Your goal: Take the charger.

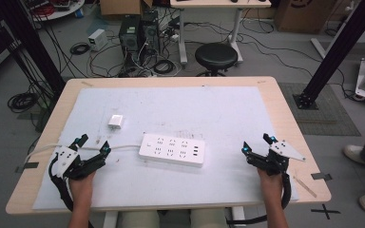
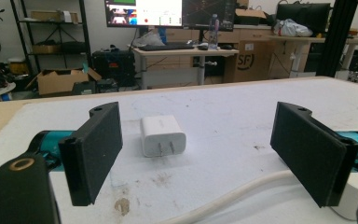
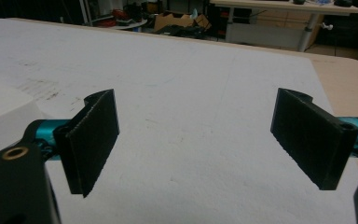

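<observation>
A white power strip (image 1: 172, 149) lies in the middle of the white mat, its white cable (image 1: 121, 147) running off to the left. A small white plug adapter (image 1: 115, 121) lies beyond it to the left; in the left gripper view the adapter (image 2: 162, 136) lies on its side, prongs toward me, past my open jaws. My left gripper (image 1: 93, 144) rests open at the front left, above the cable (image 2: 242, 191). At the front right my right gripper (image 1: 257, 143) stands open with nothing between its jaws. A corner of the strip (image 3: 2, 119) sits at the left of the right gripper view.
The wooden table (image 1: 285, 114) carries a white mat (image 1: 209, 104) with bare room on the right half. Behind the table stand a black stool (image 1: 216, 56), computer towers (image 1: 138, 33) and tangled floor cables. A black frame post (image 1: 335, 47) rises at the right; a person's shoes (image 1: 361, 156) are at the far right.
</observation>
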A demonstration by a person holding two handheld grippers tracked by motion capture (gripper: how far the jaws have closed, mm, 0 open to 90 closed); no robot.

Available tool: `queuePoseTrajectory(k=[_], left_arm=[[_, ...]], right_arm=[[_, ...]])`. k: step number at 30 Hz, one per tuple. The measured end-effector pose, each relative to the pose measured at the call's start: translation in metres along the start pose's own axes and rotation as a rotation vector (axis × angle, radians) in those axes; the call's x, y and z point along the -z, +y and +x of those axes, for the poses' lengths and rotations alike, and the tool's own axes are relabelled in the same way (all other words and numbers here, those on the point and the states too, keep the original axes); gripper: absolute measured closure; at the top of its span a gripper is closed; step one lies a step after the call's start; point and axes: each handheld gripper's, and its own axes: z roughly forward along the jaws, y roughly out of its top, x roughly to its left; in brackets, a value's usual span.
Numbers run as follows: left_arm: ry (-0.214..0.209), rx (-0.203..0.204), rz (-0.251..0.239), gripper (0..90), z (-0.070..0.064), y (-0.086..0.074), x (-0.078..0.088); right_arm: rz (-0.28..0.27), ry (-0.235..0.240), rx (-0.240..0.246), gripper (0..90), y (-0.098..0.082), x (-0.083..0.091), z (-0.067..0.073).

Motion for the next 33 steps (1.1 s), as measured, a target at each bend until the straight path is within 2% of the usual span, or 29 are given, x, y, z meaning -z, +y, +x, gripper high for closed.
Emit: queuePoseTrajectory(k=[29, 33], left_arm=[[0.004, -0.005, -0.004, 16.6, -0.0008, -0.0001, 0.0005], [0.008, -0.003, 0.001, 16.8, -0.0006, 0.0001, -0.0002]], right_arm=[[-0.001, -0.002, -0.01, 15.5, -0.0001, 0.0002, 0.0001], [-0.013, -0.004, 0.004, 15.5, -0.0003, 0.0005, -0.0009]])
